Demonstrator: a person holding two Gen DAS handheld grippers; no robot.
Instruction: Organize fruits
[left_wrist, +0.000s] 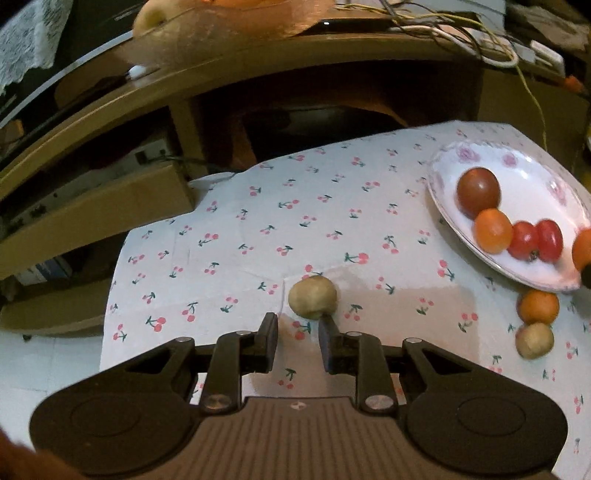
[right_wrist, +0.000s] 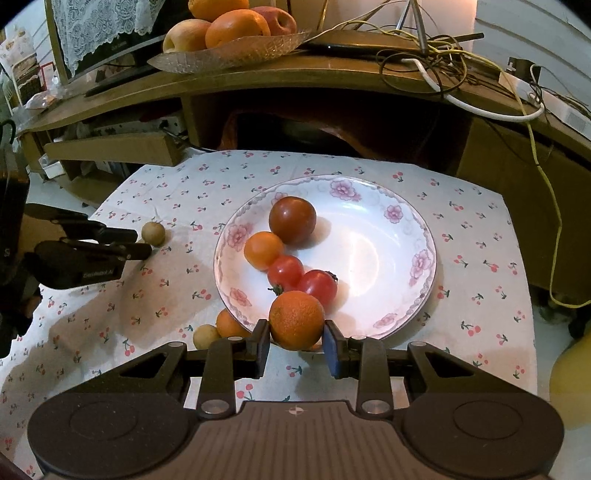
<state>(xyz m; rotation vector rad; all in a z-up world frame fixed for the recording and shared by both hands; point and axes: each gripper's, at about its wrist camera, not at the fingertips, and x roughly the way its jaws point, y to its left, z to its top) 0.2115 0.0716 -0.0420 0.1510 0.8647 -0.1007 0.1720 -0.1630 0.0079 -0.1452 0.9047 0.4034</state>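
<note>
The right claw (right_wrist: 296, 341) is gripping a small orange (right_wrist: 296, 319) between its pads and holding it over the near rim of the flowered plate (right_wrist: 388, 236), presumably so the fruit can be let go beside the others rather than rolling off the edge. Just past it, two red tomatoes (right_wrist: 301, 277), a smaller orange fruit (right_wrist: 263, 250) and a dark tomato (right_wrist: 292, 220) are sitting in a line on the left half of the plate, leaving the right half bare for more. Off the plate's near-left rim, another orange (right_wrist: 229, 325) and a pale round fruit (right_wrist: 206, 336) are resting together on the cherry-print cloth (right_wrist: 480, 258) covering the counter, apparently waiting their turn. Farther left, the left claw (left_wrist: 298, 330) is standing narrowly parted and holding nothing, its tips reaching just short of a second pale fruit (left_wrist: 312, 297), which is lying alone on the cloth well apart from the plate; that looks like the next pickup. Beyond, a wooden shelf (right_wrist: 258, 74) is carrying a tray of larger fruit (right_wrist: 229, 26).
</note>
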